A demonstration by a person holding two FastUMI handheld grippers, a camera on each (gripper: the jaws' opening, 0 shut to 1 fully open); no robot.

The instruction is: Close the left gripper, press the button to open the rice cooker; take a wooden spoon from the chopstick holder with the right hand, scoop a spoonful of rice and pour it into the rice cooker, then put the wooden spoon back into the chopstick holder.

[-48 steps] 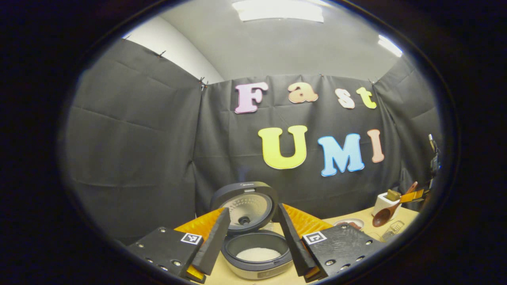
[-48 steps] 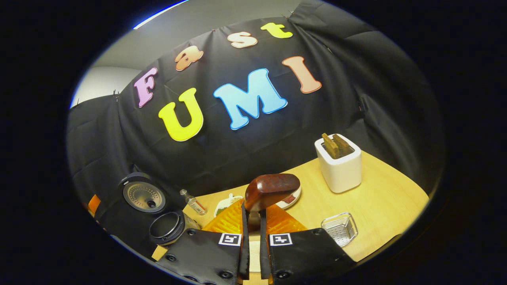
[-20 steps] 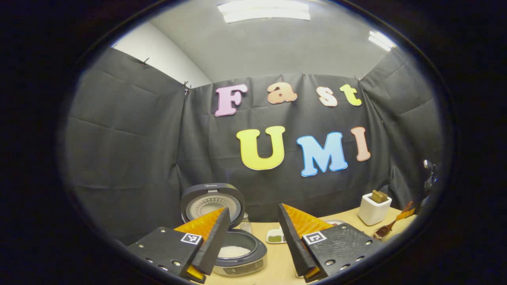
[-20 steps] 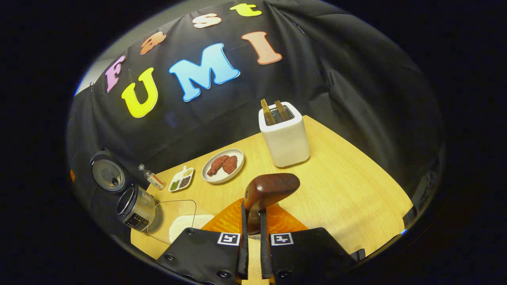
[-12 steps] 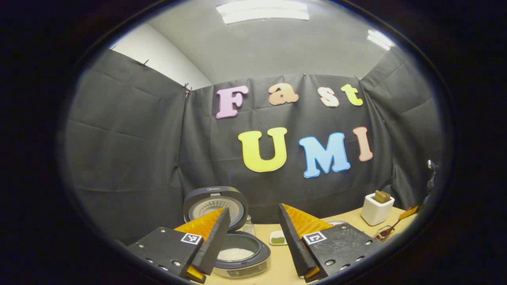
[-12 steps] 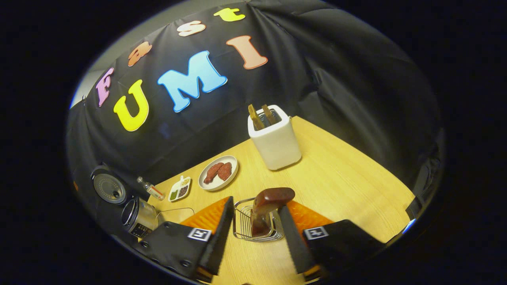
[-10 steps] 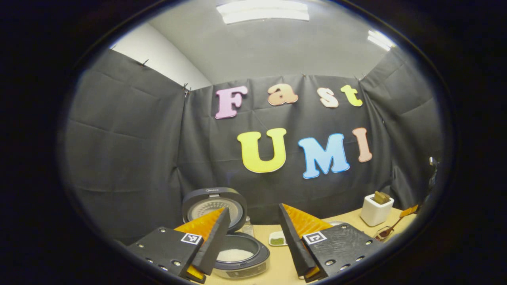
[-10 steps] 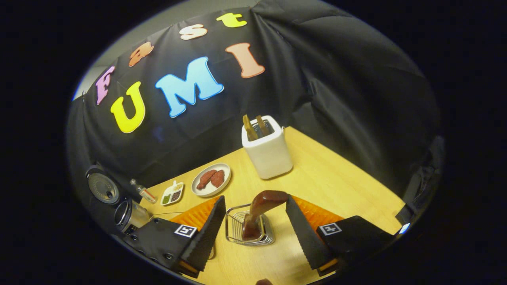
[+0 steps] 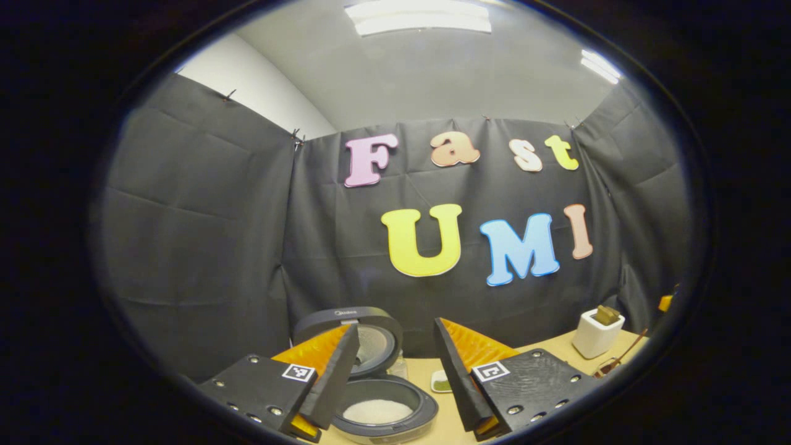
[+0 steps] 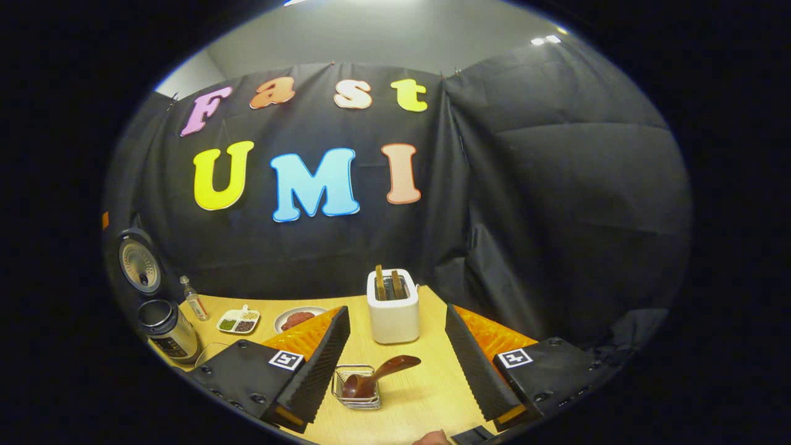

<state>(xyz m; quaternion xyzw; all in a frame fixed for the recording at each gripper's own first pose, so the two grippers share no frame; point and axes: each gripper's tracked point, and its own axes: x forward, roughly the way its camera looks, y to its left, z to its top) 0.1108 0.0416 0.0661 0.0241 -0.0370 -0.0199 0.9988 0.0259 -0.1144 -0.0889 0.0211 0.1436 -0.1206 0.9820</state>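
Risk noted: the wooden spoon (image 10: 378,373) leans at a shallow tilt in the wire chopstick holder (image 10: 357,387) at 6 o'clock on the tabletop (image 10: 426,389), so a nudge could tip it out. Right tongs (image 10: 395,364) and left tongs (image 9: 395,371) both stand wide open, holding nothing (rice cooker (image 9: 383,413) open, rice inside). Half a second earlier the right tongs straddled the spoon; they have since drawn back, clear of it.

A: Spoon (image 10: 377,375) colour?
B: Dark reddish-brown, glossy; its wire holder (image 10: 356,389) is silver
A: Rice cooker (image 9: 382,414)?
B: Dark grey rim, white rice (image 9: 377,411) inside
A: Table (image 10: 426,395), toaster (image 10: 393,307)?
B: Light wood grain; white toaster, brown slices
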